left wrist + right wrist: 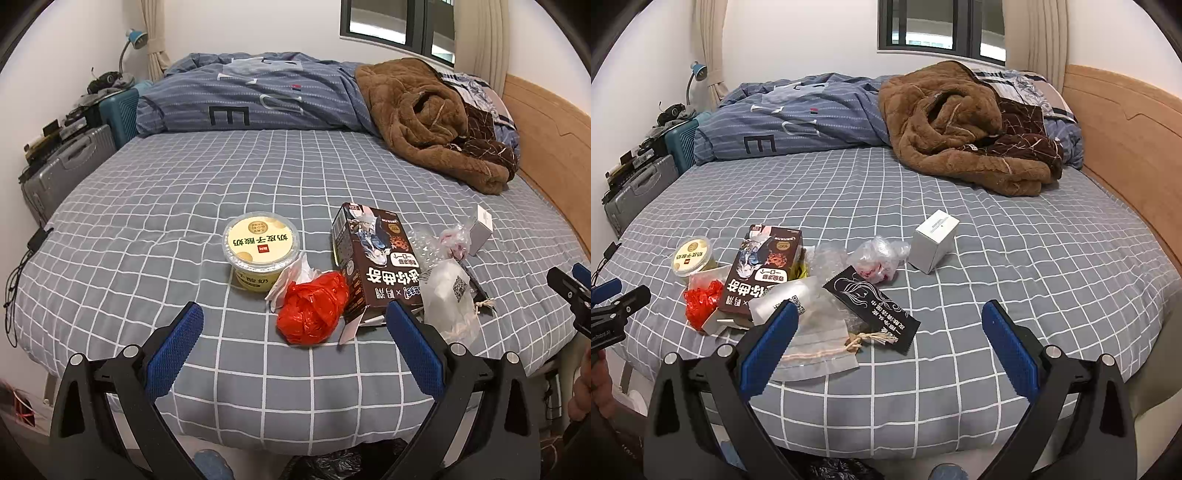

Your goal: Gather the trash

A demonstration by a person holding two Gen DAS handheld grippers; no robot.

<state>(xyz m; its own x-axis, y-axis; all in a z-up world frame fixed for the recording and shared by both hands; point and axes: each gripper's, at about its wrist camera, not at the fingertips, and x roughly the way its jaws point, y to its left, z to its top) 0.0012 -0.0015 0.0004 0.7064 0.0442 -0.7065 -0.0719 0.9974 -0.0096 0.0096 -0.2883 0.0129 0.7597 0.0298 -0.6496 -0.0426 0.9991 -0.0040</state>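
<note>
Hand-held gripper (295, 317) wide apart, checked bed (147, 206), curtained window (399, 22)

Bed (1015, 258) with grey white-grid sheet fills both views. Far end: blue striped duvet (798, 122), brown fleece blanket (960, 140) heaped upper right. Near front edge, trash cluster: yellow yogurt tub (260, 247) left; crumpled red plastic bag (314, 314) just beside it, touching white tissue (291, 277); brown cookie box (373, 258) lying flat; frosted pouch (812, 332); black sachet (875, 310); clear crumpled wrap (879, 256); white small box (934, 245) right of cluster.
</note>
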